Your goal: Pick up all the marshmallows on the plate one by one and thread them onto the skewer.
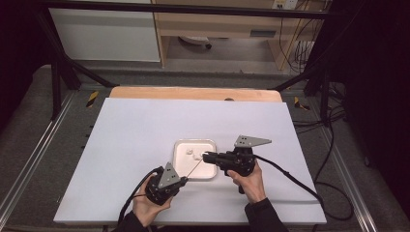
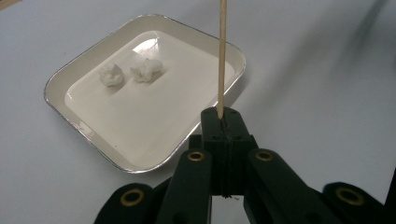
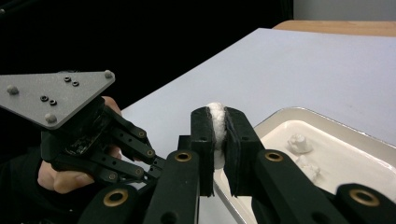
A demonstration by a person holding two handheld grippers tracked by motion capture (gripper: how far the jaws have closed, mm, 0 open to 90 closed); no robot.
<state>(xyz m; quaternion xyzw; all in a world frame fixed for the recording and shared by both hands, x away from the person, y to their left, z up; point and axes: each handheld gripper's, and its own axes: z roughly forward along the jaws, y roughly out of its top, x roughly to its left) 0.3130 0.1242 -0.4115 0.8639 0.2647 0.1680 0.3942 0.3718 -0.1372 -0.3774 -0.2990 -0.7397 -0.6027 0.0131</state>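
My left gripper (image 2: 223, 115) is shut on the lower end of a thin wooden stick (image 2: 221, 56), which rises straight out of its jaws. In the high view that left gripper (image 1: 184, 180) sits at the tray's near-left corner, and the stick (image 1: 195, 167) slants up-right toward my right gripper (image 1: 207, 157). The right gripper (image 3: 216, 122) is shut on a soft white lump (image 3: 215, 110) squeezed between its pads, just over the tray's right side. Two more white lumps (image 2: 111, 75) (image 2: 147, 70) lie in the white tray (image 2: 60, 80).
The tray (image 1: 177, 164) rests on a white sheet (image 1: 135, 130) covering a wooden table (image 1: 193, 93). A black frame (image 1: 58, 72) and cables (image 1: 333, 145) surround the table. The left hand and its gripper (image 3: 152, 168) show close beside the right jaws.
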